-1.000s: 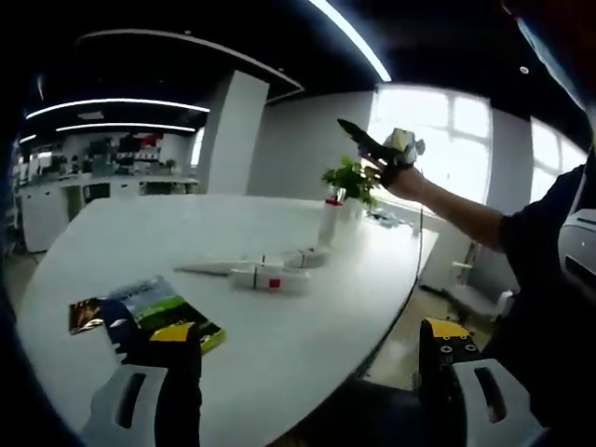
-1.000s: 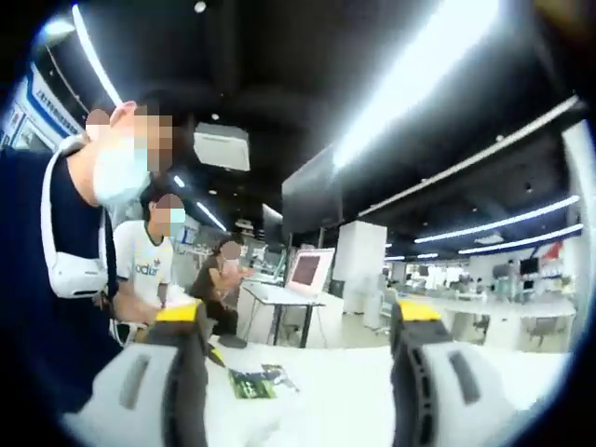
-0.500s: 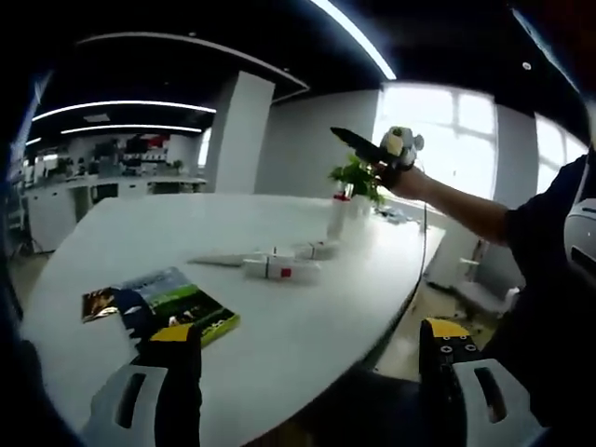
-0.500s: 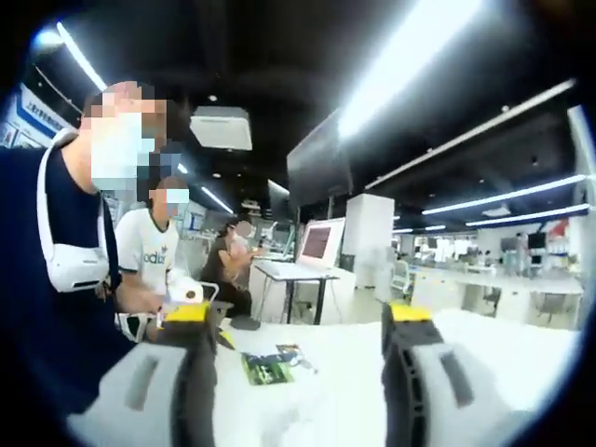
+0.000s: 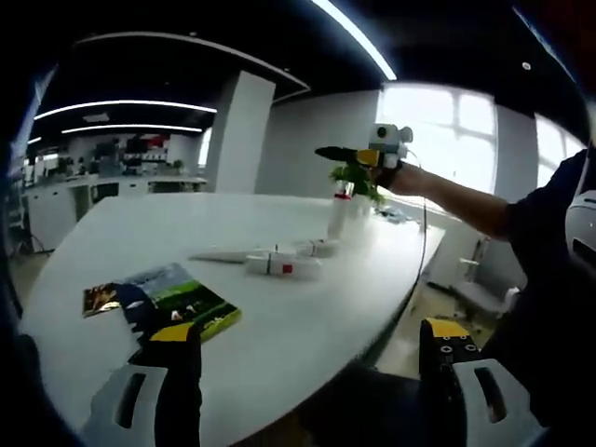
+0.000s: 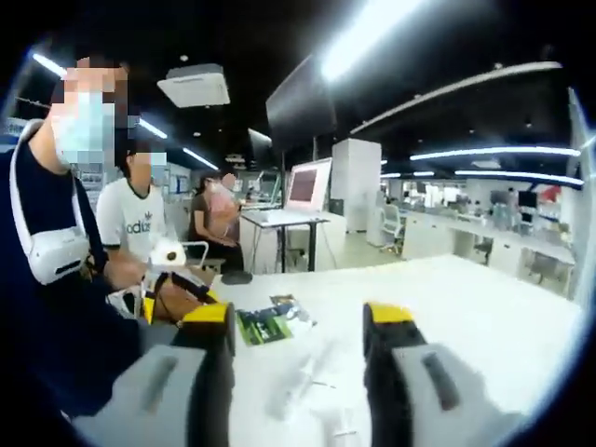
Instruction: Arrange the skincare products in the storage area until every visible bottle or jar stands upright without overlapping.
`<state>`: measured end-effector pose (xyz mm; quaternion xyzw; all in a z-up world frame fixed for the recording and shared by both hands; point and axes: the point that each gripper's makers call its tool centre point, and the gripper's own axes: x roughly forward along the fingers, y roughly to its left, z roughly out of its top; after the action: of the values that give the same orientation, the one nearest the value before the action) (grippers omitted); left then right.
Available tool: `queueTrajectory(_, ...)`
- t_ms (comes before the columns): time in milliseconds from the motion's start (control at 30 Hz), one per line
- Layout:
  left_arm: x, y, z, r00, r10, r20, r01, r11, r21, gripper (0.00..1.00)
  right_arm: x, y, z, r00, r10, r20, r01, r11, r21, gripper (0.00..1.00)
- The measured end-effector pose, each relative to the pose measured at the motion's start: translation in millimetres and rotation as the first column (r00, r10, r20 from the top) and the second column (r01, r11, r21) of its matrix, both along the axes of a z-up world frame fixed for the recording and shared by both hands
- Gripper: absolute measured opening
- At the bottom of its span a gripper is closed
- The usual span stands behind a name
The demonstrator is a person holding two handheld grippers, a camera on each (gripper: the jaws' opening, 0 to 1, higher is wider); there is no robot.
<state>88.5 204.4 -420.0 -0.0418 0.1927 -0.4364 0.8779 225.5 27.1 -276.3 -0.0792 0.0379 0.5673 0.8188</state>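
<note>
Several white skincare products sit mid-table in the left gripper view. A tube (image 5: 222, 257) and a red-labelled bottle (image 5: 279, 267) lie flat, and another bottle (image 5: 317, 249) lies behind them. One red-capped bottle (image 5: 337, 216) stands upright. My left gripper (image 5: 307, 372) is open above the near table edge, well short of them. My right gripper (image 5: 349, 154) hangs in the air beyond the upright bottle, on an outstretched arm. In the right gripper view my right gripper (image 6: 303, 372) is open, with a flat-lying tube (image 6: 303, 377) on the table far below. The left gripper (image 6: 177, 296) is at the left.
A green booklet (image 5: 168, 303) lies on the white table (image 5: 307, 317) near my left jaw, also visible as the booklet (image 6: 270, 323). A potted plant (image 5: 354, 177) stands at the far edge. People sit at desks behind the table (image 6: 484, 307).
The right gripper has tipped down from pointing up to level, so its view now takes in much more tabletop. The left view shifted slightly at first, then held.
</note>
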Motion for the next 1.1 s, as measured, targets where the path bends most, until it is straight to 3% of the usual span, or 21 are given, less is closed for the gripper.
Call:
queueTrajectory(200,-3.7,5.2,0.3,1.0,0.002,0.004,-0.002,1.0,-0.003,0.99,10.1,10.0,-13.9,0.998,-0.047,-0.051,0.046,0.999,-0.02,0.6)
queueTrajectory(267,-3.8,8.4,-0.6,1.0,0.006,0.008,-0.006,1.0,0.003,0.99,15.1,10.5,-20.9,0.992,-0.085,-0.095,0.081,0.996,-0.038,0.63)
queueTrajectory(367,-3.4,11.0,-1.6,1.0,0.009,0.006,-0.009,1.0,-0.001,0.99,25.0,11.9,-29.4,0.987,-0.142,-0.074,0.136,0.987,-0.085,0.61)
queueTrajectory(433,-3.7,10.4,-1.4,1.0,0.008,0.005,-0.008,1.0,-0.006,0.99,28.2,13.9,-33.3,0.98,-0.167,-0.109,0.158,0.984,-0.085,0.6)
queueTrajectory(700,-7.8,8.9,-3.2,1.0,-0.009,0.001,0.009,1.0,-0.012,0.99,30.7,28.7,-57.5,0.969,-0.185,-0.162,0.162,0.976,-0.143,0.6)
queueTrajectory(1100,-11.4,15.0,-5.7,1.0,-0.002,-0.004,0.002,1.0,-0.028,0.99,41.3,35.7,-86.5,0.955,-0.225,-0.191,0.181,0.958,-0.224,0.6)
